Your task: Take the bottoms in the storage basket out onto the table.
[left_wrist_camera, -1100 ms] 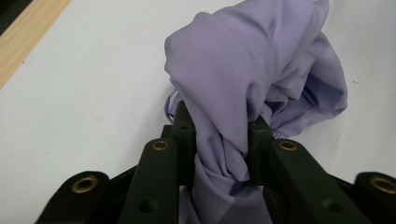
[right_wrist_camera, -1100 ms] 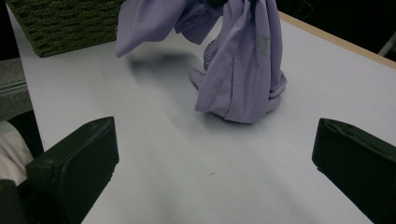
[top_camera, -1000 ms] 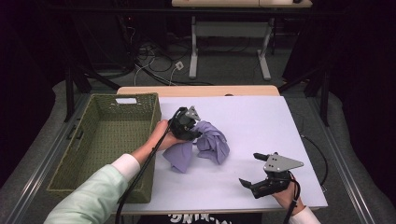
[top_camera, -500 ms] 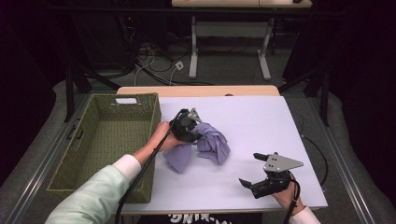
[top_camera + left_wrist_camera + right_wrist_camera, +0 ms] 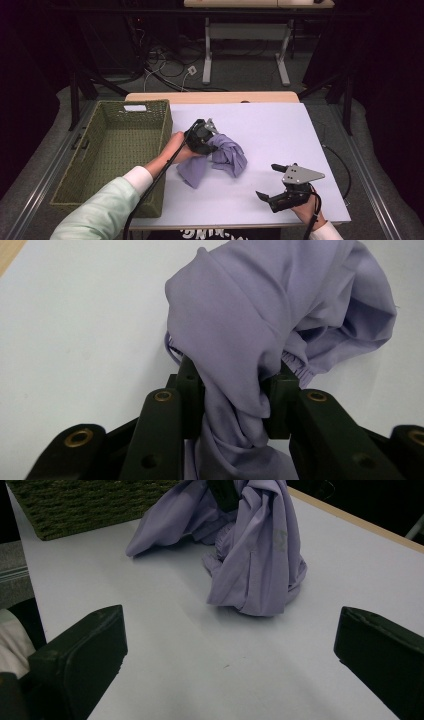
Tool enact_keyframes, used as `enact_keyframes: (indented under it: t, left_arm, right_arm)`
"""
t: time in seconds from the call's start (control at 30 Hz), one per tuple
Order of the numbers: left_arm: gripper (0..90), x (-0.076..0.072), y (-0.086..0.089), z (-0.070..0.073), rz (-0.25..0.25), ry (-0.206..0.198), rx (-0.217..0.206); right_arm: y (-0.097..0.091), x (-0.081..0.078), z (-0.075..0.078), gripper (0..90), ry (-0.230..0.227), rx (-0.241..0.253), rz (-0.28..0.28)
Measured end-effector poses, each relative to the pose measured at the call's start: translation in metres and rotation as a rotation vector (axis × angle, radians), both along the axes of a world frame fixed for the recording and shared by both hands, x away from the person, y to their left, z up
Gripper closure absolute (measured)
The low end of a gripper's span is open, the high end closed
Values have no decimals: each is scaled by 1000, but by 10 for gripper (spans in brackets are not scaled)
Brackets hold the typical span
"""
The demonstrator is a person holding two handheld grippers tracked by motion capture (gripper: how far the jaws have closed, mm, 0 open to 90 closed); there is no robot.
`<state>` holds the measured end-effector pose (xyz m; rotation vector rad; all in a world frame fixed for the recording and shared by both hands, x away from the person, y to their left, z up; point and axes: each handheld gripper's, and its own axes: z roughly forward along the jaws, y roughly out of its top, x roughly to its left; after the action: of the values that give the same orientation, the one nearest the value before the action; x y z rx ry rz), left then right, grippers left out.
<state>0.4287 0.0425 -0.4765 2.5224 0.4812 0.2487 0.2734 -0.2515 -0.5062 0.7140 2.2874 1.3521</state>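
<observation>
Nothing much has moved since a second ago: my hands are in the same spots and the cloth (image 5: pixel 220 159) has the same lumpy shape. My left gripper's jaws opened a tiny bit in that time, but the cloth is still pinched between them.

Closest to me is my right gripper (image 5: pixel 275 181). It sits at the near right part of the worktop (image 5: pixel 280 130). Its jaws are wide apart and hold nothing. In the right gripper view I see bare white worktop between the two black jaws, and the cloth farther off.

Next comes my left arm in a pale green sleeve (image 5: pixel 102 212). It reaches up from the near left, past the basket's corner.

My left gripper (image 5: pixel 232 390) is near the middle of the worktop. It is clamped on the cloth. In the left gripper view a twisted bunch of purple cloth is squeezed tight between the two pads, and the rest puffs out above them. One part of the cloth hangs down to the worktop on my side, and another part lies bunched up to the right.

To the left stands a green woven basket (image 5: pixel 150 107), just beside the cloth. It runs along the left edge of the worktop.

Far off, past the worktop, is a dark floor with cables (image 5: pixel 165 70) and table legs (image 5: pixel 207 55).
</observation>
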Motion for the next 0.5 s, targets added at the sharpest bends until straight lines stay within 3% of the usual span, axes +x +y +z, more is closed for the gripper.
enact_keyframes:
  t: [0.5]
  left_arm:
    - [676, -4, -14, -6, -30, 23, 19]
  right_arm:
    - [0, 0, 0, 3, 1, 2, 0]
